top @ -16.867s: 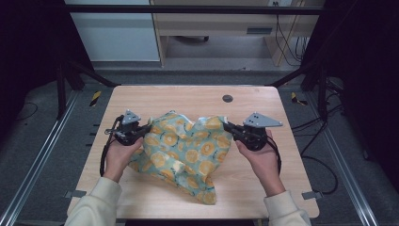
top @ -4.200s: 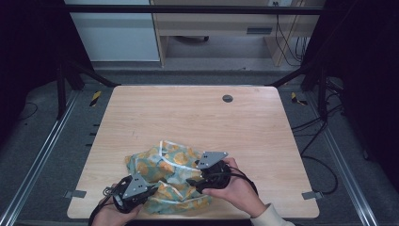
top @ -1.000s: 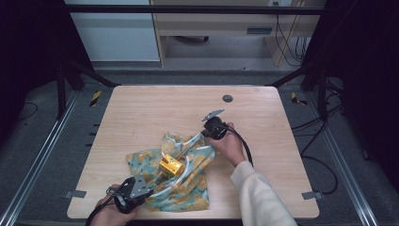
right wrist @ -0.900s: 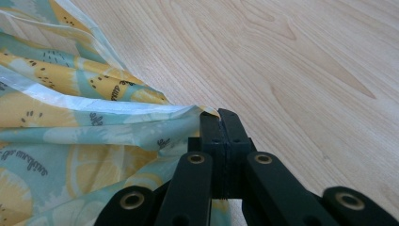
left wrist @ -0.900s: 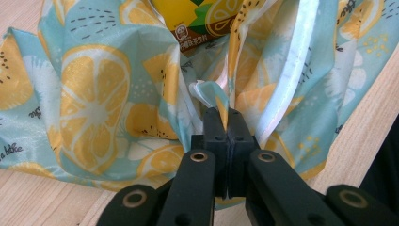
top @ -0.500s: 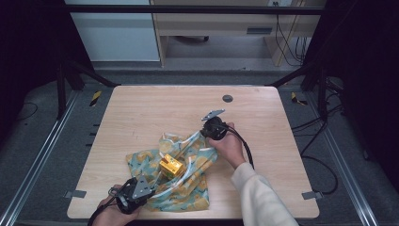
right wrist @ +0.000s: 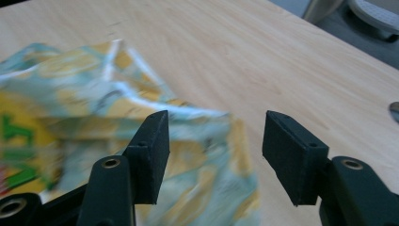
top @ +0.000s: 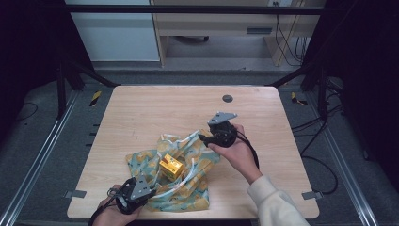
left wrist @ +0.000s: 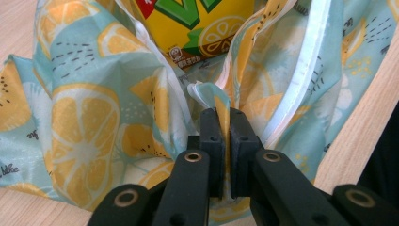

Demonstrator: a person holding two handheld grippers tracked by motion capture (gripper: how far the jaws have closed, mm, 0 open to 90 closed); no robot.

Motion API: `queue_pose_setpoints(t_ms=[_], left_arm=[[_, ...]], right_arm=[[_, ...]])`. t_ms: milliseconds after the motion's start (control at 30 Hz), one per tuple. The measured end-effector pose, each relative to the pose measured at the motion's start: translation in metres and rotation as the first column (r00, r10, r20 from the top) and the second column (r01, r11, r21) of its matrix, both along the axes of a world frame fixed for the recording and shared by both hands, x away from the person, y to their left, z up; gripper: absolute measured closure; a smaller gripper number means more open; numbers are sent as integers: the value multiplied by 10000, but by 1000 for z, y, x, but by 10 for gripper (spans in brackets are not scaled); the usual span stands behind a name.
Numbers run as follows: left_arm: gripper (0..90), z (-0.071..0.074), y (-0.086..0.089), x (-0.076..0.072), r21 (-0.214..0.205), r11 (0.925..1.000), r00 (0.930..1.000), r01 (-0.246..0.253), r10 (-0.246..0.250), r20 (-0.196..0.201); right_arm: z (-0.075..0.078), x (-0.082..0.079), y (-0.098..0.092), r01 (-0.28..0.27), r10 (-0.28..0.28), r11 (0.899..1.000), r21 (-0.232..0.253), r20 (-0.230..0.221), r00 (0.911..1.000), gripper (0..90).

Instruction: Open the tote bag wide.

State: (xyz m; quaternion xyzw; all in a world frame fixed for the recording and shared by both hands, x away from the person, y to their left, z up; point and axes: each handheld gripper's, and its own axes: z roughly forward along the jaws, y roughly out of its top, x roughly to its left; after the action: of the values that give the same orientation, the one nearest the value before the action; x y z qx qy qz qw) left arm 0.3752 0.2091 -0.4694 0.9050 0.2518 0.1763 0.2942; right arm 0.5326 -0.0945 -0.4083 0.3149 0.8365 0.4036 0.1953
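On the table (top: pixel 141 113), near its front edge and slightly left of centre, lies the cloth bag (top: pixel 197 188). A carton (top: pixel 171 166) sits on the bag's middle. The left gripper (top: pixel 141 187) is at the bag's front-left corner, by the table's near edge. The right gripper (top: pixel 203 138) is at the bag's far right corner. A round insert (top: pixel 227 98) lies behind, well apart, near the far edge.

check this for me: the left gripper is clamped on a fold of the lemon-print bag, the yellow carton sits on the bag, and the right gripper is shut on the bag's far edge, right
Not quite. The right gripper is not shut on the bag: the right gripper view shows its jaws apart with nothing between them, having just been opening. The rest holds: the left gripper is clamped on a fold of the lemon-print bag, and the yellow carton sits on it.
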Motion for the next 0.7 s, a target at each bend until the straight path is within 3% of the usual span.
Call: queue_pose_setpoints(t_ms=[200,467,600,700], left_arm=[[815,4,0,-4,-278,9995,9996,-137,144,250],[582,21,7,-7,-915,9942,9922,-559,655,1062],[587,38,13,-10,-1833,9790,9710,-894,1266,2028],[574,43,18,-8,-1803,9757,9595,-1245,1646,2285]], right_arm=[[-18,-34,-4,-771,762,9968,-198,-449,9961,401],[-38,-57,-10,-1276,1253,9915,-263,-741,9893,400],[-50,-65,-11,-1473,1446,9888,-218,-964,9848,384],[-53,-72,-10,-1666,1624,9854,-344,-1015,9815,369]])
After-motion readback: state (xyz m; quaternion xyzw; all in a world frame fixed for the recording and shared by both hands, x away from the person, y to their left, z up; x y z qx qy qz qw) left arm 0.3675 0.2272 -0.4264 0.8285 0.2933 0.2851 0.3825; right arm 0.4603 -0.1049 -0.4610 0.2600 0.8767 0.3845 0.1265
